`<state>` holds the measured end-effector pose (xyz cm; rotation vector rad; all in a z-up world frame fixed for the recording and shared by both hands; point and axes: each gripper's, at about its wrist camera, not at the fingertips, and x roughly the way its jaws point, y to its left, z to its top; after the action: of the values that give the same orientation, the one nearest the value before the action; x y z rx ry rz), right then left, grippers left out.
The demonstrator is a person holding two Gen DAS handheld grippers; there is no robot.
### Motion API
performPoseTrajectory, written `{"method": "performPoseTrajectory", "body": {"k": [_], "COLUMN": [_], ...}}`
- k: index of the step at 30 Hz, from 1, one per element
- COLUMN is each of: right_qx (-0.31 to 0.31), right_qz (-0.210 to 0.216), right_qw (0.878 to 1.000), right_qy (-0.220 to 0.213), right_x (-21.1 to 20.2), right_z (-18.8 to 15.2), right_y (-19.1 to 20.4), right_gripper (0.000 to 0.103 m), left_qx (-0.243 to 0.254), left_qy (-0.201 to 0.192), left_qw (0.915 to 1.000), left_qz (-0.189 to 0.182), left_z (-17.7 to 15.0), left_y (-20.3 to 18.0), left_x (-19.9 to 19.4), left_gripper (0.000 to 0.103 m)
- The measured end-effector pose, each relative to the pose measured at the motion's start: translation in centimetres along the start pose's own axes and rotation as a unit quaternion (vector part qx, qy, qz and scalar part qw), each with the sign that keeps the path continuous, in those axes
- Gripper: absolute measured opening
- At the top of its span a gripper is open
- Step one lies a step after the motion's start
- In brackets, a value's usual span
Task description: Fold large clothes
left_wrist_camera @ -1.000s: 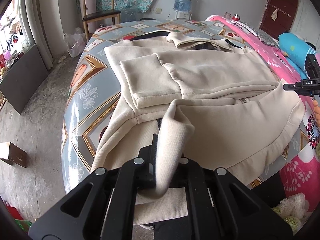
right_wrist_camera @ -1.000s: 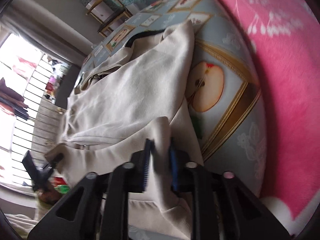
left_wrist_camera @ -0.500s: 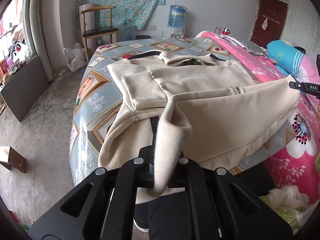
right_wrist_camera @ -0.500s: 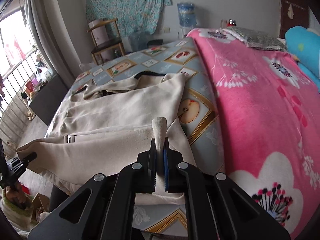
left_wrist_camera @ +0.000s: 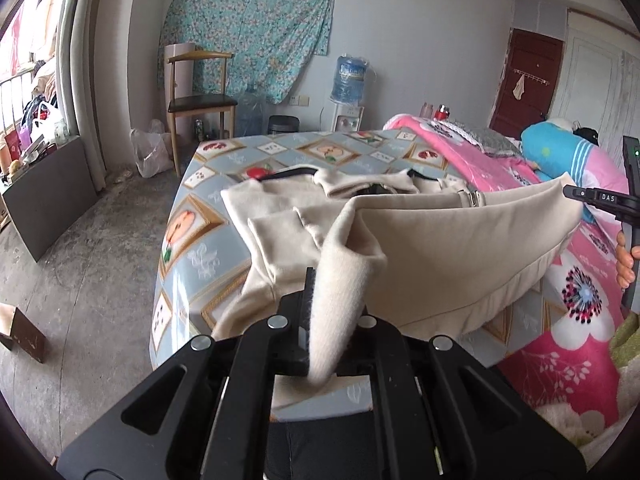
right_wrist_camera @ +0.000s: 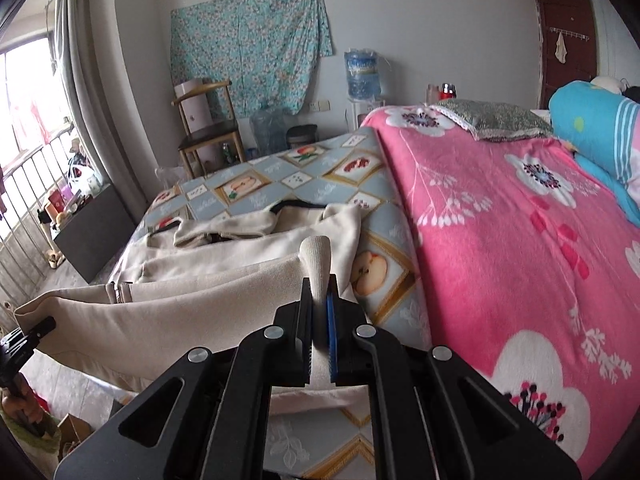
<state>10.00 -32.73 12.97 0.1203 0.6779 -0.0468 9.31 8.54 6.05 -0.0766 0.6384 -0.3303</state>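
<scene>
A cream garment (left_wrist_camera: pixel 448 256) is held off the bed (right_wrist_camera: pixel 500 216) along its near hem, which is stretched between the two tools. The left hand-held gripper (left_wrist_camera: pixel 320 320) is clenched on one corner of that hem; a thick roll of the fabric rises out from between its jaws and folds over ahead of them. The right hand-held gripper (right_wrist_camera: pixel 320 308) is likewise clamped on the opposite corner, and a narrow rounded tab of cloth stands up just beyond its fingertips, pressed against a blue pad on one jaw.

From the left hand-held gripper the lifted hem runs off to the right, where the other tool's black tip (left_wrist_camera: pixel 600 198) is seen meeting the far corner, with part of a hand (left_wrist_camera: pixel 624 256) wrapped round its handle. From the right hand-held gripper the same hem sags off to the left, as far as the other tool's tip (right_wrist_camera: pixel 28 340). A small metal zip pull (right_wrist_camera: pixel 118 292) is seen near the top edge of the raised panel.

Ahead of both tools the rest of the garment lies flat on a pale blue patterned cover (left_wrist_camera: pixel 208 240) printed with fruit pictures, its dark-lined collar farthest away. To the right of the right hand-held gripper a pink flowered blanket (right_wrist_camera: pixel 520 240) is spread. Beyond the bed, a wooden chair (left_wrist_camera: pixel 196 100) and a water dispenser bottle (left_wrist_camera: pixel 352 80) are set against the wall.
</scene>
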Motion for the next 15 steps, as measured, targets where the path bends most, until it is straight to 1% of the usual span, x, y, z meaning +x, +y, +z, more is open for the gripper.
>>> {"method": "performPoseTrajectory", "body": {"k": [4,8,10,11,13,14,15], "right_qx": [-0.011,-0.021,-0.015,-0.016,-0.023,-0.028,-0.029], "right_qz": [0.004,0.007,0.008,0.006,-0.01,-0.023,-0.03], "right_qw": [1.0,1.0,1.0,1.0,1.0,0.999,0.999], "right_qy": [-0.01,-0.017,-0.013,-0.011,-0.004,0.004,0.017], "right_x": [3.4,8.0,11.4,12.8,17.0,19.3,21.4], "right_z": [4.0,9.1,12.1,13.1,15.1,15.5,15.5], "right_y": [0.2,-0.1,-0.6,-0.6,-0.6,-0.2,0.0], "right_gripper": [0.006,0.006,0.006,0.006,0.006,0.006,0.006], "left_qx": [0.014,0.02,0.021,0.017,0.009,0.007,0.002], "left_qy": [0.001,0.011,0.021,0.03,0.056,0.07,0.095], "left_qw": [0.9999,0.9997,0.9995,0.9994,0.9984,0.9975,0.9954], "left_qz": [0.005,-0.002,-0.004,-0.004,-0.008,-0.01,-0.015], "left_z": [4.2,10.4,13.6,15.2,17.6,18.3,18.7], "left_y": [0.8,2.5,3.7,4.5,5.9,6.5,7.2], "left_x": [2.8,7.2,9.9,11.7,15.6,17.3,19.9], "left_gripper": [0.005,0.005,0.005,0.005,0.005,0.005,0.005]}}
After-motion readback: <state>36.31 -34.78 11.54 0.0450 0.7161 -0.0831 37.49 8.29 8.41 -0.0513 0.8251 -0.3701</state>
